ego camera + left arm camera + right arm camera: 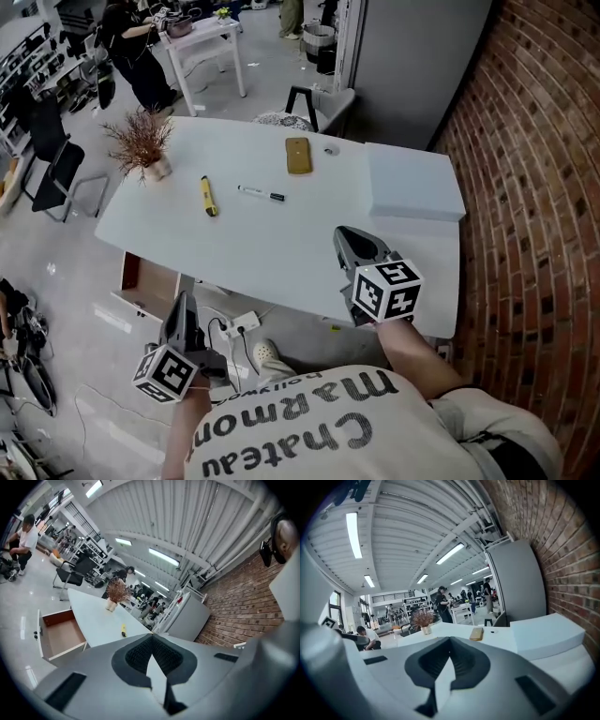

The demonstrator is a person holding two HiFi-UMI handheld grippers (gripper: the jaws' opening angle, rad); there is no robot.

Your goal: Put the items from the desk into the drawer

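White surface [281,244] carries all the task's things, and none of them is between any jaws. The right gripper [449,639] has its jaws pressed together with nothing in them; in the head view it hovers over the near right part of the surface. From its tips, a black-and-white pen [261,193] lies at about 11 o'clock. A yellow marker [208,196] lies farther out at about 10 o'clock, just beside the pen. A flat tan case [298,155] sits well beyond them at about 11 o'clock, with a small round thing [330,150] near it at 12 o'clock. All of these are well apart from the tips. The left gripper [151,635] is likewise shut tip to tip and empty. It is held off the near left edge of the surface, below the level of the top, so the marker and pen lie at about 1 o'clock from it in the head view. A drawer [56,617] stands pulled out under the left end of the surface, at about 11 o'clock from the left jaws, and only its brown wooden floor and walls show inside it. A small pot of dried twigs [141,142] stands at the far left corner, and a pale grey slab [412,183] lies flat at the far right.
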